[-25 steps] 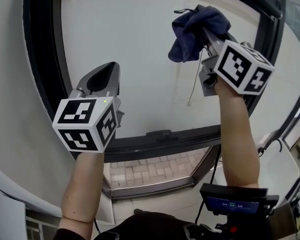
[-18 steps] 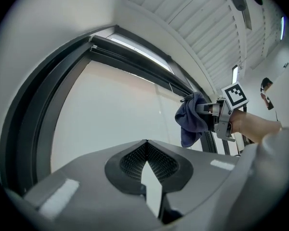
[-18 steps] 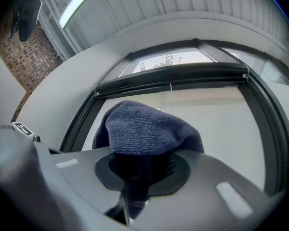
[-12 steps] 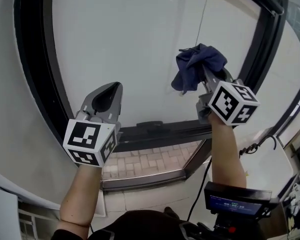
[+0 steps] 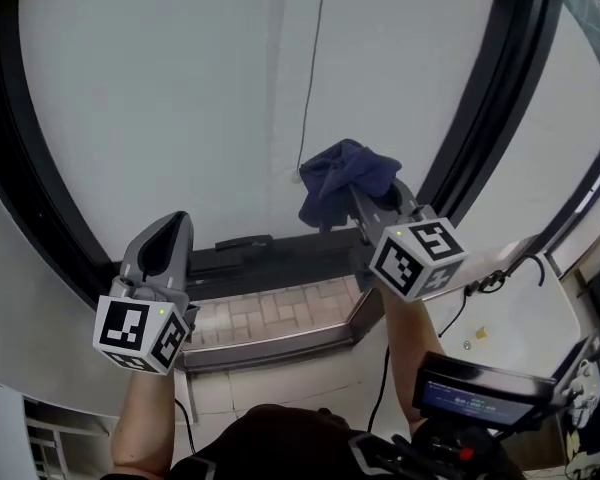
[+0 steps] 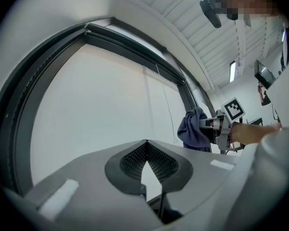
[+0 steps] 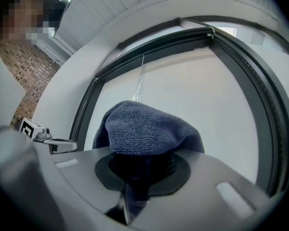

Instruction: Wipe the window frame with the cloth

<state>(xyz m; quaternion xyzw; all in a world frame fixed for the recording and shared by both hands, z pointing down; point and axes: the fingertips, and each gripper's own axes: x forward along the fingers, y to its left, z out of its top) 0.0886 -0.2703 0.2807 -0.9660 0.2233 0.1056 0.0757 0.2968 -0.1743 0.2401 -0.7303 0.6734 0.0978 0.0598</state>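
Pane: broad, flat, matte white.
Window frame: dark ribbed rails round the pane.
Left gripper: you hold it low at the left; its grey jaws with meshed dark pads meet tip to tip, with nothing between them.
Right gripper: your jaws are clamped on the cloth.
Cloth: dark blue, nubby, bunched into a soft mound before the lower pane, just above the bottom rail, near the right upright.
Cord: thin, hanging straight down the pane.

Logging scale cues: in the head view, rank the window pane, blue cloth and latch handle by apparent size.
1. Window pane, largest by far.
2. Blue cloth, clamped in the jaws of the right gripper.
3. Latch handle on the bottom frame, clearly smallest.
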